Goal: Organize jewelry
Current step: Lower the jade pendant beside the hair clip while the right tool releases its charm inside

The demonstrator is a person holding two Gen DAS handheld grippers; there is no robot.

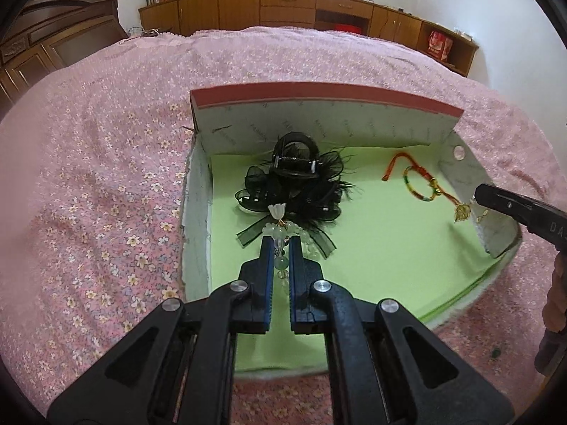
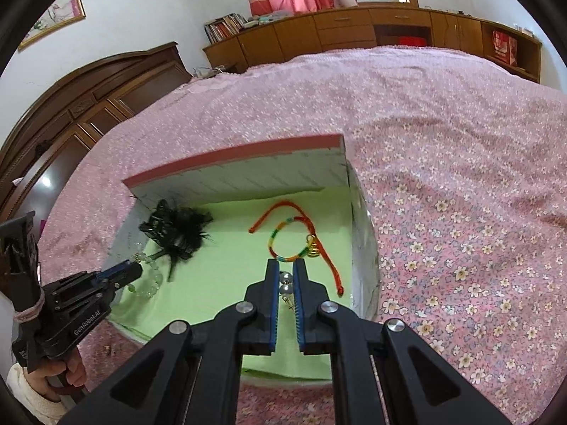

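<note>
1. The left gripper (image 1: 281, 248) is seen pressed almost together, its blue pads pinching a pale green bead ornament (image 1: 283, 228) with a small white flower at its top.
2. The ornament's beads and clear drops are seen hanging between and below the pads, just in front of a black feathered hair clip (image 1: 294, 180) that lies on the green lining of an open box (image 1: 319, 106).
3. In the right wrist view, the left gripper (image 2: 136, 268) is shown low over the box's left side, with the bead ornament (image 2: 150, 279) trailing from its tip onto the green lining, beside the hair clip (image 2: 177, 226).
4. The right gripper (image 2: 286, 276) is seen nearly closed, with only a narrow slit left between its pads; an earring (image 2: 286, 285) of two silvery balls and a small gold dangle is pinched there.
5. Just beyond the right gripper's tips, a rainbow cord bracelet (image 2: 288, 237) and a red-orange cord (image 2: 319, 248) lie on the green lining, near the box's right wall.
6. In the left wrist view, only the black tip of the right gripper (image 1: 476, 194) is shown, over the box's right wall, near a gold leaf charm (image 1: 462, 212) on the bracelet (image 1: 420, 186).
7. The box rests on a bed (image 2: 460, 141) covered with a pink flowered spread.
8. A hand (image 2: 67, 372) is seen around the left gripper's handle.
</note>
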